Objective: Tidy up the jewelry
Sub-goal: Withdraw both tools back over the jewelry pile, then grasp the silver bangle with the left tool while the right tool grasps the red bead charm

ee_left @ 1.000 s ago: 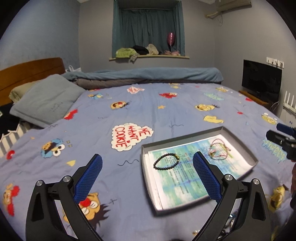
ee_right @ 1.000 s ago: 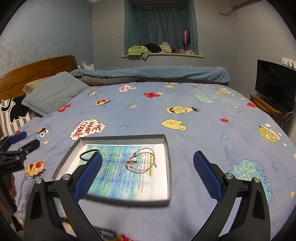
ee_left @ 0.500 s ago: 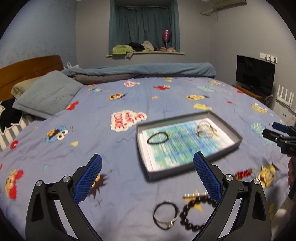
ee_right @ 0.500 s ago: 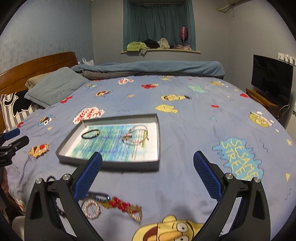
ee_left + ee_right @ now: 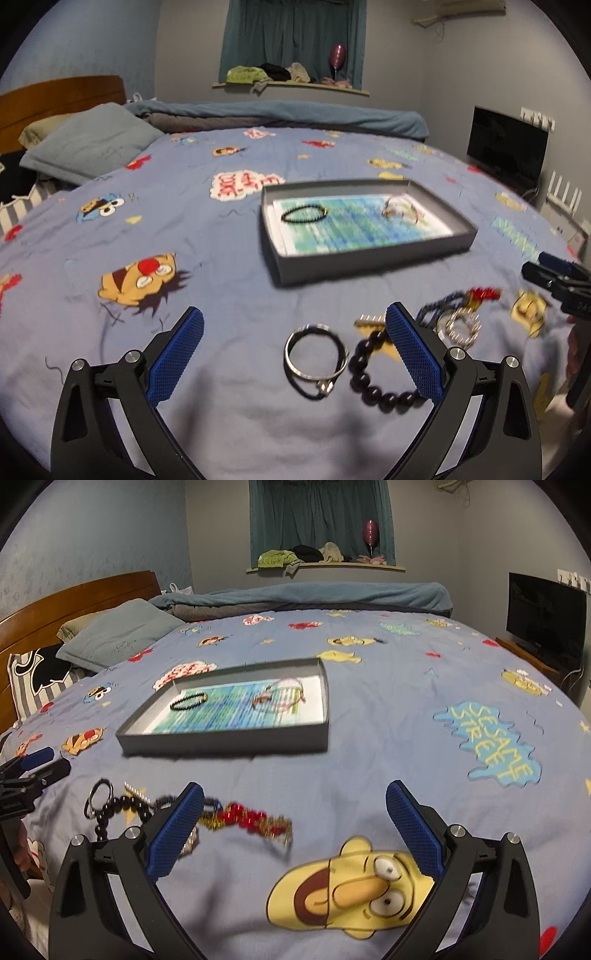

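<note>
A grey tray [image 5: 373, 254] [image 5: 225, 743] lies on the blue bedspread and holds a small black bead bracelet [image 5: 303, 214] [image 5: 189, 700] and a pink cord bracelet [image 5: 402, 209] [image 5: 281, 697]. Near the bed's front edge lie a silver ring bangle [image 5: 314, 355], a large black bead bracelet [image 5: 373, 373] [image 5: 110, 812], a rhinestone ring [image 5: 460, 326], and a red and gold bead piece [image 5: 251, 818]. My left gripper [image 5: 295, 358] is open and empty, hovering over the bangle. My right gripper [image 5: 294, 834] is open and empty, right of the red piece.
The bed carries a grey pillow [image 5: 88, 147] and a rolled blue blanket [image 5: 280, 118] at the back. A wooden headboard [image 5: 66, 605] stands left. A dark TV [image 5: 546, 616] stands at right. The other gripper shows at each view's edge [image 5: 554, 277] [image 5: 29, 771].
Both grippers have pulled back toward the bed's front edge and tilted down. The loose jewelry in front of the tray has come into view. Both stay open.
</note>
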A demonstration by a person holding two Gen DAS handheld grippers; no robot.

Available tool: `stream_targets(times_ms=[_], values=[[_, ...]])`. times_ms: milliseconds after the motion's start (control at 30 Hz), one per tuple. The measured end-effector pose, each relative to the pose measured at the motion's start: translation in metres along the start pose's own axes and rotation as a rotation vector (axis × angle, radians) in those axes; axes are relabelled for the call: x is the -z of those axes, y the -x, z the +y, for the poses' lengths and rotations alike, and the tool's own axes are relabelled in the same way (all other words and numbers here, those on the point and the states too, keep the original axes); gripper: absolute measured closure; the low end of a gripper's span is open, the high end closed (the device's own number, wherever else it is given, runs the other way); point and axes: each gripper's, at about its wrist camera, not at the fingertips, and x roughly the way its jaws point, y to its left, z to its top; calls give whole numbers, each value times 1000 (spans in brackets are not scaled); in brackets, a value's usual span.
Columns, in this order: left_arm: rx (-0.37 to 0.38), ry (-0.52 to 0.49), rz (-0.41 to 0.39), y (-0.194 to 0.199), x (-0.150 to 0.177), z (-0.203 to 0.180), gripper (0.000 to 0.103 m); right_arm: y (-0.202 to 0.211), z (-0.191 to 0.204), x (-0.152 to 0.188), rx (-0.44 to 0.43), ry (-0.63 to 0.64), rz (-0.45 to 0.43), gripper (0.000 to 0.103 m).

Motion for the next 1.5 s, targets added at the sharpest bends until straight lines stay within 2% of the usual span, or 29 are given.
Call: stream_targets(times_ms=[133,333,400,500,667,833,900,967,1033,1167,1300,1500], values=[[-22,-35,-4,-3,10,-3,5,-7,-1,15,-16,-24,25,6],[-17,-66,-7,-6,19,-6,5,-16,-1,29,-58,-51,64,6],[-15,-77,0,-9,20,-9,5,-19,2,32,-73,-50,76,9],[-21,-99,0,-11,22,-13,5,-19,8,33,-91,-45,80,17],[-27,-132,1,-13,23,-19,5,-21,13,32,-99,-45,84,43],[-28,-144,3,-13,24,-20,5,-26,14,28,-83,-61,78,46],[-25,-144,5,-14,25,-19,5,-28,10,26,-77,-90,72,53],[-25,-143,9,-14,25,-18,5,-30,6,24,-74,-110,72,69],[-27,-137,13,-15,26,-15,5,-32,5,23,-82,-120,76,70],[-23,-134,26,-16,28,-9,5,-30,8,22,-87,-114,62,92],[16,-112,57,-18,30,-2,5,-27,6,21,-88,-121,40,92],[74,-33,54,-15,27,13,8,-14,-3,16,-61,-134,-41,93]])
